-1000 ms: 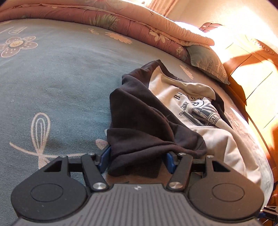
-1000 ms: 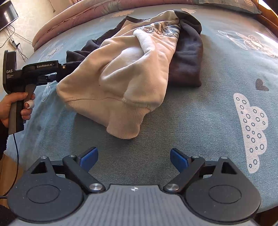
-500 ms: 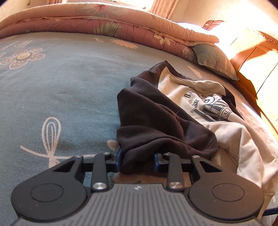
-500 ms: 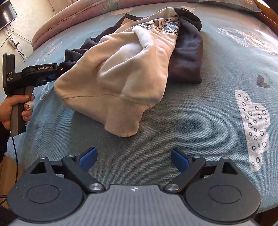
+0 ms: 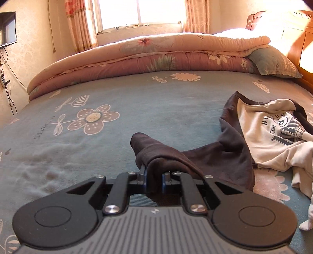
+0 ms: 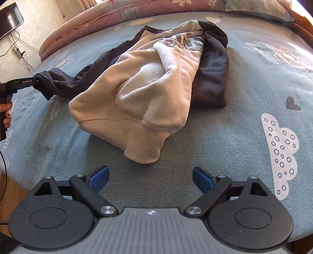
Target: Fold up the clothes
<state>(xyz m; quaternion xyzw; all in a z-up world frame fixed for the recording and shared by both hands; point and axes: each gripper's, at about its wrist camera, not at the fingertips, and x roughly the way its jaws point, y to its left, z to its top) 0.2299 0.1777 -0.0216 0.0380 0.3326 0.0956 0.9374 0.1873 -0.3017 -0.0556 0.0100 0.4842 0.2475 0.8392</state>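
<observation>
Blue bed sheet (image 5: pixel 156 109) printed with flowers, folded pink floral quilt (image 5: pixel 148 56) along its far edge, blue pillow (image 5: pixel 273 62) beside it, sunlit window (image 5: pixel 140 13), peach curtains (image 5: pixel 78 23), wall-mounted television (image 5: pixel 7 29)

Strong daylight pours through the window (image 5: pixel 140 11) at the far wall of the left wrist view, blowing it out to near white and laying a glaring orange-white patch on the wooden headboard (image 5: pixel 297 37) at right. The bed (image 5: pixel 137 109) is evenly lit and sharp in both views, with soft shadows under the sweatshirt (image 6: pixel 152 88). Fisheye distortion bows the bed's edges and darkens the extreme corners.
</observation>
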